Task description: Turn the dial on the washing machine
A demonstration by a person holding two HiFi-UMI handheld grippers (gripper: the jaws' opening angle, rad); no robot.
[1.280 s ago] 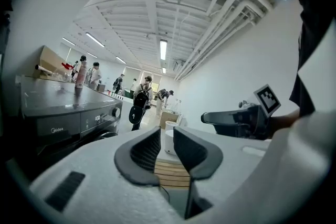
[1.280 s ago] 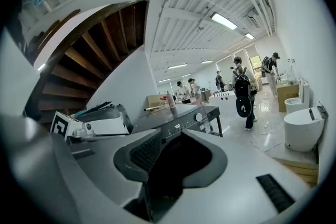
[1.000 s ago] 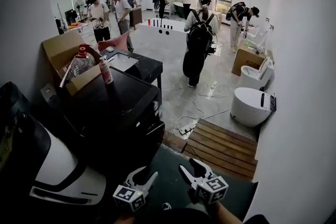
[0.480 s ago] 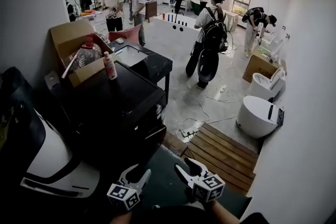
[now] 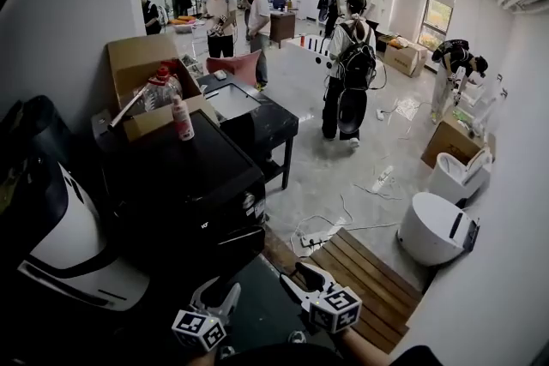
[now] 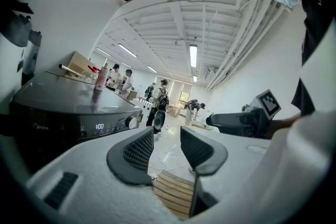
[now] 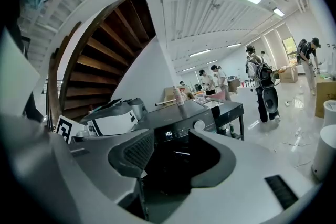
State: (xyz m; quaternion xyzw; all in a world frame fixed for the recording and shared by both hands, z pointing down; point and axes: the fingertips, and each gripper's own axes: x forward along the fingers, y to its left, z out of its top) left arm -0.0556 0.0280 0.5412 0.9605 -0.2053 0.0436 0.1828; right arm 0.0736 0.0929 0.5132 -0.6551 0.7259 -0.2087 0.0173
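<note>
The left gripper (image 6: 167, 136) and right gripper (image 7: 172, 136) have jaws apart, empty; the small, stiff dial (image 7: 199, 125) seems best pinched across its smooth rim.

The left gripper (image 5: 220, 291) and right gripper (image 5: 295, 273) bear pale shells (image 6: 79, 186), dark meshed pads (image 6: 137, 150), square-marked cubes (image 5: 199, 330).

The right tool (image 7: 170, 157) holds its jaws apart and empty, framing the dark washing machine (image 7: 178, 113) beyond them, whose round dial (image 7: 199, 125) sits on its front panel just beside the lit display (image 7: 168, 134), with a bottle (image 7: 180, 96) upright on its top.
</note>
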